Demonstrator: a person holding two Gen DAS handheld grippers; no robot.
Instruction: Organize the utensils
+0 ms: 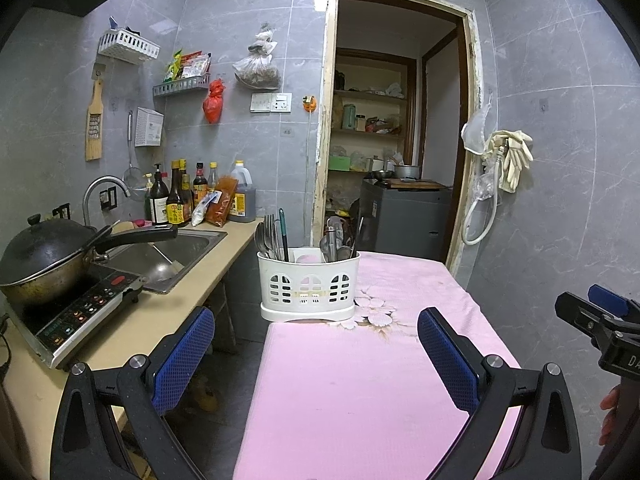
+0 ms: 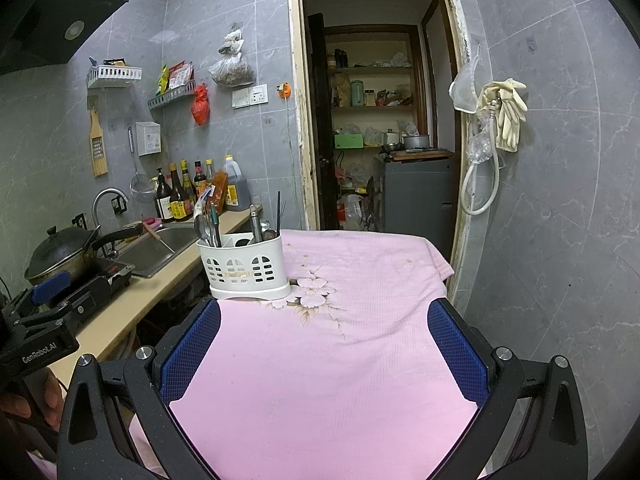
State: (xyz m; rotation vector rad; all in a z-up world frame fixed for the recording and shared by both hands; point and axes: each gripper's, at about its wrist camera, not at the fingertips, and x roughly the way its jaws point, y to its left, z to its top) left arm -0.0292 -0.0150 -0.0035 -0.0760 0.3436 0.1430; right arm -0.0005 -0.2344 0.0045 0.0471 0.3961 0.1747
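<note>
Left gripper point(image 1: 316, 344) and right gripper point(image 2: 324, 340): both spread wide, empty, above pink cloth point(image 1: 360, 380). Utensil caddy point(image 1: 308, 286) at 12 o'clock, apparently sorted already; likely start or finish, next move unclear.

White slotted plastic caddy point(image 1: 308, 286) holds shiny metal spoons and forks point(image 1: 267, 238). Pink cloth point(image 2: 340, 352) looks matt, finely waffled. At 9 o'clock, steel sink point(image 1: 176, 254) gleams; grey wall tiles point(image 1: 560, 160) glossy.
</note>
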